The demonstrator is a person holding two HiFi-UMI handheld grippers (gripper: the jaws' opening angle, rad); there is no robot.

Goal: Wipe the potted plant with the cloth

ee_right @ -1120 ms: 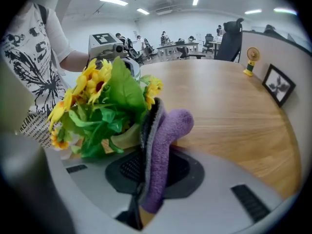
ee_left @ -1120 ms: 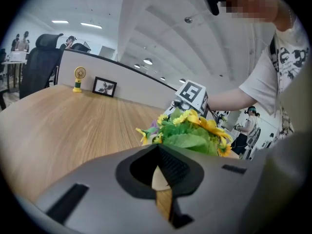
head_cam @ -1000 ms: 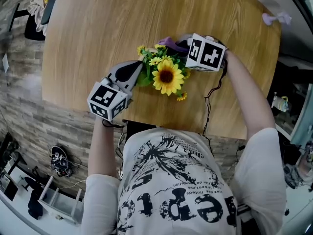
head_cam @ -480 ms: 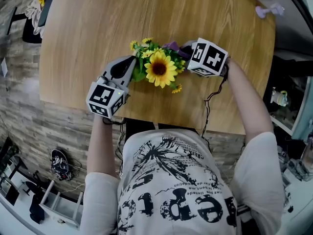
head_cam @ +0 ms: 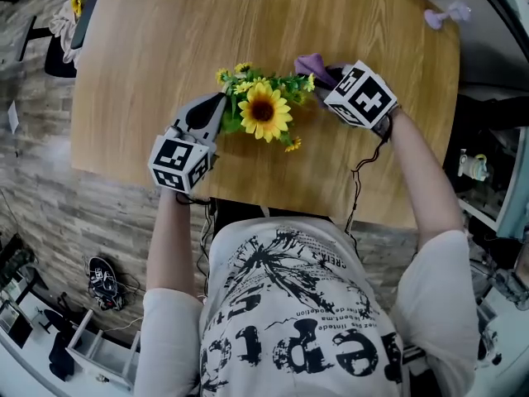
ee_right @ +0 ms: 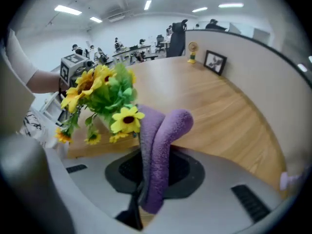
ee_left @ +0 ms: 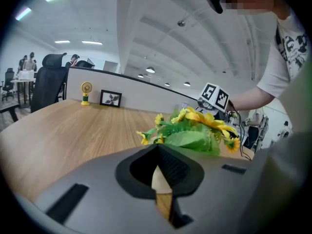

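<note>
**Purple cloth at potted plant, R side; L gripper shut at its L side**

Potted plant stands on the wooden table, nr the edge closest to the person. One big sunflower on top, w/ small yellow blooms + green leaves round it. Pot itself is hidden under the foliage in head view.

R gripper: jaws clamped on the purple cloth. In R gripper view the cloth rises from btwn the pads, folds over at the top & droops back. A small yellow bloom overlaps the cloth's edge there, so the cloth is right at the foliage. Touching or just short, can't tell. Gripper points steeply down, its marker cube facing up at the head camera.

L gripper: jaws together, tips at the leaves on the plant's other side. L gripper view shows the pads meeting. A thin pale sliver shows in the slit below them; can't tell what it is. Leaves + blooms sit just past the tips.

Plant is btwn the 2 grippers.

Far side of table: small picture frame & a little yellow fan-like item, both by a low partition. Small lilac item lies at the table's far R corner, well apart from the plant.
</note>
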